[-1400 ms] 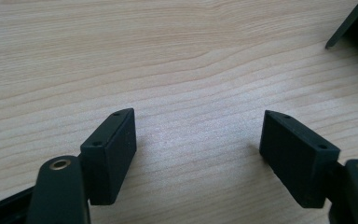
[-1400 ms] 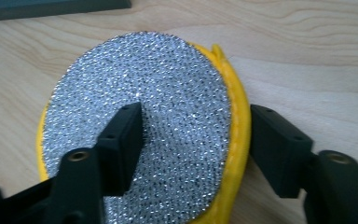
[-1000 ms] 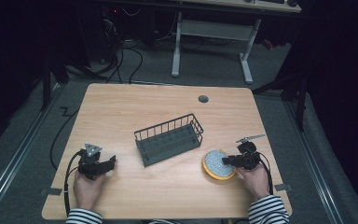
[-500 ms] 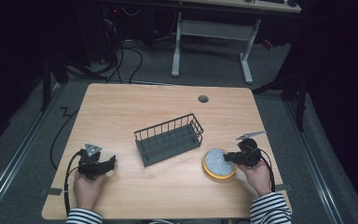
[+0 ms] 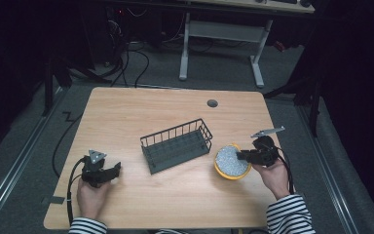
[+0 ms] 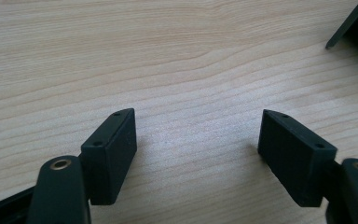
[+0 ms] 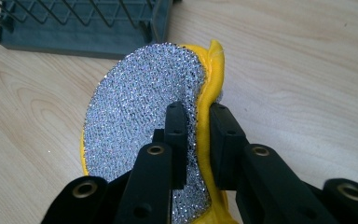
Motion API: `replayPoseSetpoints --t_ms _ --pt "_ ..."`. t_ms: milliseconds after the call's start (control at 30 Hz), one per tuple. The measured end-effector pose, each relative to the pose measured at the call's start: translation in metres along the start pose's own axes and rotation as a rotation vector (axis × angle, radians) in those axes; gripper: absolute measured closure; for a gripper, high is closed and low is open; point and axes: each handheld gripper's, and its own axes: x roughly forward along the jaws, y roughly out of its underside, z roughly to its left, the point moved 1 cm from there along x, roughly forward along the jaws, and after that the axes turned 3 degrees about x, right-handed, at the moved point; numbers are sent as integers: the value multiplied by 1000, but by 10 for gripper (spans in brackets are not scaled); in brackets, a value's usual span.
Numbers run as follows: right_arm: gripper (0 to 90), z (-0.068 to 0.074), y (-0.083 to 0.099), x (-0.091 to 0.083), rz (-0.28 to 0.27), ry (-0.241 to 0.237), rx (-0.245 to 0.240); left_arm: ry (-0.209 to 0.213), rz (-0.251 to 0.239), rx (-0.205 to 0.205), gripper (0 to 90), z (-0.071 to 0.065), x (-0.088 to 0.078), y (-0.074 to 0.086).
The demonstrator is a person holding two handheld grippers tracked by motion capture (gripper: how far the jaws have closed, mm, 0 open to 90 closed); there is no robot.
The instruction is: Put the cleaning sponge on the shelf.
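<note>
— Where's the scrubber?

— The round yellow scrubber (image 5: 232, 162) with its silver mesh face sits at about four o'clock from the wire basket (image 5: 176, 145), near it on the table (image 5: 126, 112). The right claw (image 7: 196, 135) pinches its edge, one jaw on the mesh, the other on the yellow back.

— And the other side?

— The left claw (image 6: 196, 140) is spread wide over bare wood (nothing between its jaws), at the table's seven o'clock corner, well apart from the basket.
</note>
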Motion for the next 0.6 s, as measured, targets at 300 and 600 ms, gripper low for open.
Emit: replayPoseSetpoints --t_ms 300,600 --pt "791 5 -19 -15 -71 -15 -25 -1 0 0 288 0 0 0" --pt "789 15 -44 -26 -120 -24 -64 -1 -1 1 289 0 0 0"
